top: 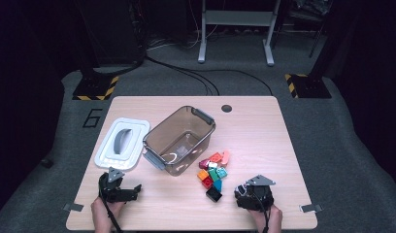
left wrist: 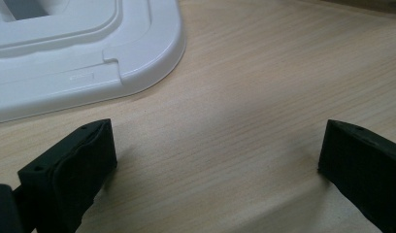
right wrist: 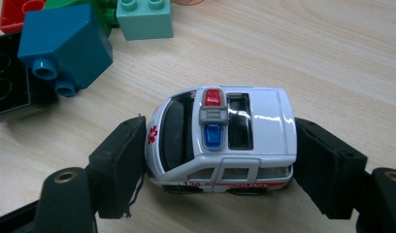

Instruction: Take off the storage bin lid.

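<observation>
Clamped nose and tail in the right gripper (right wrist: pixel 220 160) on the worktop (right wrist: pixel 332 58): one white toy ambulance (right wrist: pixel 222 138), red stripe, red and blue roof lights; spread apart over bare wood, left gripper (left wrist: pixel 218 155), beside one white lid (left wrist: pixel 74 63).

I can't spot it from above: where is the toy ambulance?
In the right gripper view the toy ambulance sits on the table between the right gripper jaws, near the blue block.

Black two-jaw grippers (top: pixel 119 190) — grey triangular plates, trailing black cables
</observation>
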Demonstrator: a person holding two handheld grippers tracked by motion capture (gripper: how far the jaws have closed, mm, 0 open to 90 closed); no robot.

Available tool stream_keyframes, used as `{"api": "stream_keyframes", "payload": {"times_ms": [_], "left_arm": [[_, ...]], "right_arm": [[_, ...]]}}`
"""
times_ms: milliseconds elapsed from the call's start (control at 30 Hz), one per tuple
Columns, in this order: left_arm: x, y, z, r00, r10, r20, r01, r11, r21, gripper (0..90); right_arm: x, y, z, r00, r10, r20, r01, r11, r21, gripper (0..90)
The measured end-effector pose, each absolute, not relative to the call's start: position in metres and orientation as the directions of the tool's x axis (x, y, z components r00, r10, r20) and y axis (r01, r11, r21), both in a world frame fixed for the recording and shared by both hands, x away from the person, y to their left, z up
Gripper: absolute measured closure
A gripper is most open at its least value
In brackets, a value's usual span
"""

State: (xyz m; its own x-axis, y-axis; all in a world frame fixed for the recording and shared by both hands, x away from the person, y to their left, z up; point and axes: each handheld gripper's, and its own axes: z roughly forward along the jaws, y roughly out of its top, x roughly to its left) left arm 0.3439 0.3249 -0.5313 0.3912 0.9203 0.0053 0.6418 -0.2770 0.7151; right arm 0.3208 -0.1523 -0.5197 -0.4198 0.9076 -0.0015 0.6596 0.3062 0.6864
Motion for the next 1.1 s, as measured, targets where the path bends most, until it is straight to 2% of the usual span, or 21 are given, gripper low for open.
{"api": "stream_keyframes", "payload": {"times_ms": [600, 1100], "left_arm": [[0.344, 0.325, -0.532, 0.390, 0.921, 0.006, 0.638, -0.275, 0.719, 0.0], [0.344, 0.325, -0.532, 0.391, 0.920, 0.007, 0.637, -0.276, 0.720, 0.0]], "right_arm": [[0.324, -0.157, -0.520, -0.426, 0.905, 0.022, 0.650, 0.289, 0.703, 25.3], [0.338, -0.160, -0.501, -0.451, 0.891, 0.042, 0.627, 0.283, 0.725, 25.3]]}}
